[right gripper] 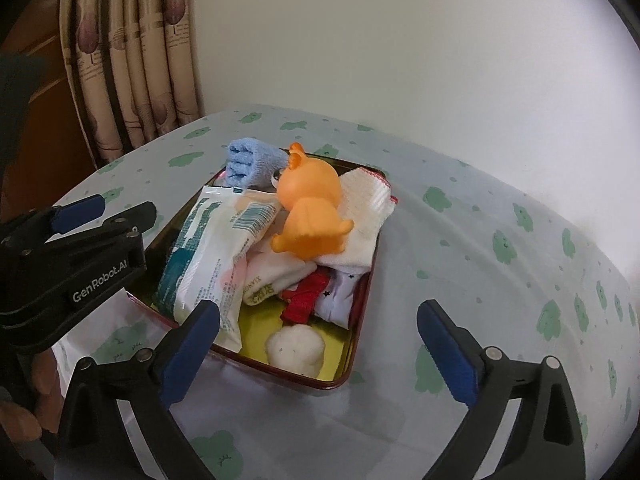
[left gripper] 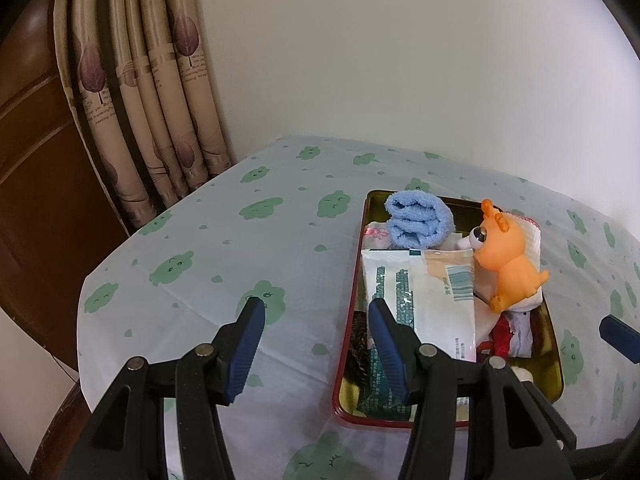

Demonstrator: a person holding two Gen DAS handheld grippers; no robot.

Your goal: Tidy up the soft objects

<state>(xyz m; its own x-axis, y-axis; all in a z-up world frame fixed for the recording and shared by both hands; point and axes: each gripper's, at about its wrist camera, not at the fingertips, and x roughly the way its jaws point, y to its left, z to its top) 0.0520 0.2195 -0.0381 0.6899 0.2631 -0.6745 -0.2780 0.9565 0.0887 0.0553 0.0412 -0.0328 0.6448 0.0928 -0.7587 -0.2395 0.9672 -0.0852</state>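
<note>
Orange rubber toy animal (right gripper: 310, 208) sitting upright in the middle of the red-rimmed metal tin (right gripper: 362, 320), leaning against a white cloth with red stitched edging (right gripper: 366, 206) at the far right corner. Rolled blue towel (right gripper: 252, 162) perched on the tin's far end, just behind the toy's head. White wet-wipe packet with green print (right gripper: 212, 248) lying lengthwise along the left side, one end beside the toy. White socks (right gripper: 276, 276), red fabric (right gripper: 306, 294) and pale star-print fabric (right gripper: 340, 294) heaped between packet and right wall; white cotton ball (right gripper: 296, 348) resting on the bare gold floor at the near end. Tin standing on a white tablecloth with green cloud print (right gripper: 480, 280), patterned curtain (right gripper: 132, 60) and pale wall behind. Right gripper (right gripper: 318, 344) with jaws wide apart, holding nothing, poised over the tin's near edge. Left gripper (left gripper: 316, 344) likewise spread and empty, one fingertip (left gripper: 384, 320) over the tin's left side, the other over bare cloth.
</note>
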